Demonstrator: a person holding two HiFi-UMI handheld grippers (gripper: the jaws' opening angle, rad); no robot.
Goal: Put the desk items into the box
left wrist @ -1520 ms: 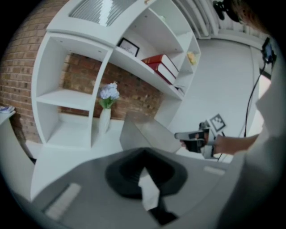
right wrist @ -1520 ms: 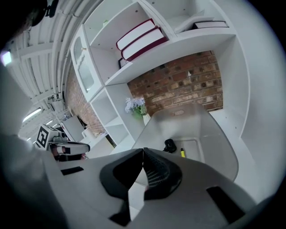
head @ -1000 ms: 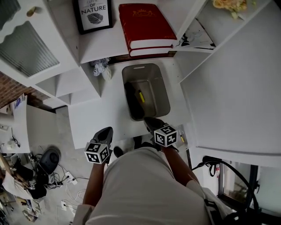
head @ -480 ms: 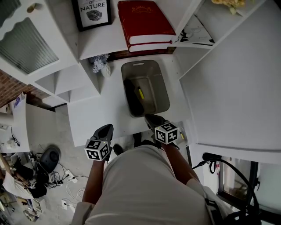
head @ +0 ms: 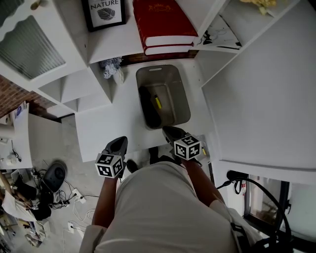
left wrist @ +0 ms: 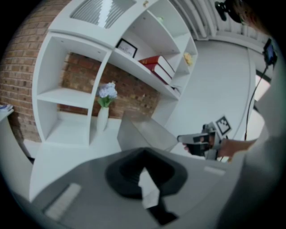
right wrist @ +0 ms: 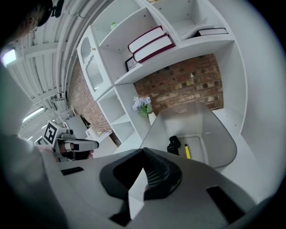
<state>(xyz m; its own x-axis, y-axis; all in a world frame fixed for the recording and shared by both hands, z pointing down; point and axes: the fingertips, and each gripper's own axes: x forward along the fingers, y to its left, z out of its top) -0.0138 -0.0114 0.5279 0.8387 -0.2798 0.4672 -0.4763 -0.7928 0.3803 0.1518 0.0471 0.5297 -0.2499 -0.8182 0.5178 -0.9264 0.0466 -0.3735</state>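
Note:
A grey box [head: 170,79] stands on the white desk [head: 111,126] below the shelves. Inside it lie a black item [head: 149,111] and a small yellow pen-like item [head: 158,102]; in the right gripper view they show as the black item [right wrist: 173,145] and the yellow one [right wrist: 187,151] on the floor of the box [right wrist: 210,134]. My right gripper [head: 173,132] hovers at the box's near edge, shut and empty [right wrist: 144,154]. My left gripper [head: 117,146] hangs over the desk's front edge, left of the box [left wrist: 145,132], jaws together with nothing in them [left wrist: 144,154].
Two red books [head: 160,24] and a framed print [head: 104,12] sit on the shelf above the box. A vase of flowers [head: 112,69] stands at the box's far left. A white wall panel [head: 256,99] rises on the right. Cables and clutter [head: 49,183] lie on the floor at left.
Only the head view has drifted slightly. Neither gripper has moved relative to the desk and the box, and both stay shut.

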